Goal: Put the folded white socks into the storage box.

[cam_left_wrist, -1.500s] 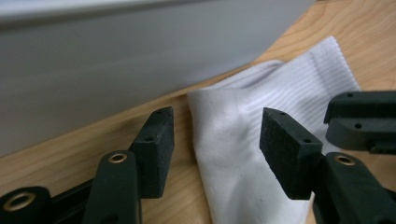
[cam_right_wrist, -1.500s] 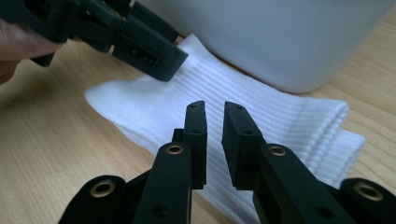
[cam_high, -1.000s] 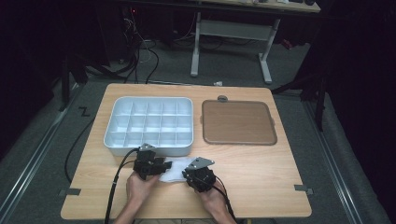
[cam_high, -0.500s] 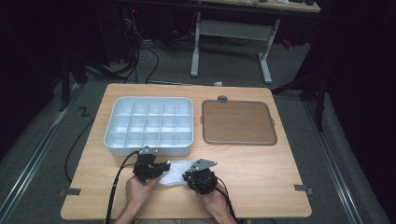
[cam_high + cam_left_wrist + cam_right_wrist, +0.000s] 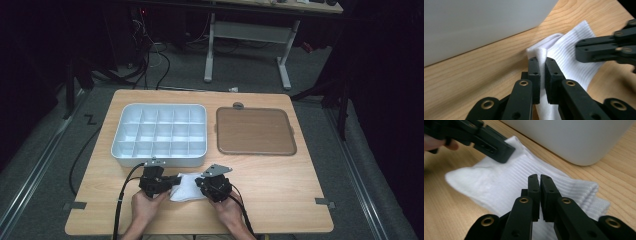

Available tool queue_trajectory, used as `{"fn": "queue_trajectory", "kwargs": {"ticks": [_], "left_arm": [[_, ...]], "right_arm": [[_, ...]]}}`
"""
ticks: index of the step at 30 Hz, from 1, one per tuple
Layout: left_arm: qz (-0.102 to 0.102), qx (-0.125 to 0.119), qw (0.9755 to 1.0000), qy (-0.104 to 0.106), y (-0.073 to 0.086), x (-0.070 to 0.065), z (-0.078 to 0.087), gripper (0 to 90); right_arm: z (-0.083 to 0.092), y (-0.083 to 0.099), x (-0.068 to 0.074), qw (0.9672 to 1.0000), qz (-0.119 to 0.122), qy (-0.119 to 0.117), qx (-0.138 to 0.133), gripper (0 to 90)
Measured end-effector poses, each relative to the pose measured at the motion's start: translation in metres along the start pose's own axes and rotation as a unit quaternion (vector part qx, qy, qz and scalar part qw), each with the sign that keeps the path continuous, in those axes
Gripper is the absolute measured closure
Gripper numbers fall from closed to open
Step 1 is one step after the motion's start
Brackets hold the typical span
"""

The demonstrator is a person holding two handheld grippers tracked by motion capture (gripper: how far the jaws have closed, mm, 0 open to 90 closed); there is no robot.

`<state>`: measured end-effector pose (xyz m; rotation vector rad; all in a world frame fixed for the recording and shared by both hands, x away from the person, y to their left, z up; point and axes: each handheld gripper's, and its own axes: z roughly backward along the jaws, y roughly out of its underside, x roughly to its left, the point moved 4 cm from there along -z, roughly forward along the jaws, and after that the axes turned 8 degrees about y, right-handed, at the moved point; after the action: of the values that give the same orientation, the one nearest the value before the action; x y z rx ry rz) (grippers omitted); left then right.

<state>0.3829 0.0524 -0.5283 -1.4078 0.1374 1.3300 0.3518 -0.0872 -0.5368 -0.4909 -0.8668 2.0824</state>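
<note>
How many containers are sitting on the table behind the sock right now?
2. The white divided tray sits at the left, just behind the grippers; the brown flat tray lies to its right. Nothing seems hidden.

sock [image 5: 188, 188] ends hidden under grippers, forearms cut off below

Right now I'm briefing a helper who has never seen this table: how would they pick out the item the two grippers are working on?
Start at the wooden table and find the white divided tray at its left. In front of the tray's near wall, between the left gripper and right gripper, lies a white ribbed sock. It is the one soft fabric thing there; the tray and brown mat are rigid.
</note>
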Motion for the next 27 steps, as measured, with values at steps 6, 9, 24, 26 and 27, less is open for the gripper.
{"fn": "queue_trajectory", "kwargs": {"ticks": [6, 9, 24, 26, 27], "left_arm": [[0.003, -0.003, 1.0000, 0.008, -0.001, -0.004, 0.010, 84.7], [0.010, -0.005, 0.9998, 0.017, -0.003, -0.009, 0.015, 84.7], [0.020, -0.003, 0.9988, 0.044, -0.009, -0.024, 0.017, 84.8], [0.019, -0.003, 0.9988, 0.046, -0.011, -0.027, 0.016, 84.8], [0.019, -0.002, 0.9987, 0.047, -0.011, -0.027, 0.015, 84.9]], "right_arm": [[-0.007, 0.001, 0.001, 0.9999, 0.002, 0.006, 0.008, 88.4], [-0.010, 0.001, 0.003, 0.9999, 0.008, 0.003, 0.013, 88.7], [-0.024, -0.007, 0.015, 0.9991, 0.025, -0.016, 0.031, 90.0], [-0.027, -0.010, 0.017, 0.9988, 0.032, -0.020, 0.033, 90.0], [-0.028, -0.012, 0.019, 0.9985, 0.036, -0.021, 0.035, 90.0]]}}
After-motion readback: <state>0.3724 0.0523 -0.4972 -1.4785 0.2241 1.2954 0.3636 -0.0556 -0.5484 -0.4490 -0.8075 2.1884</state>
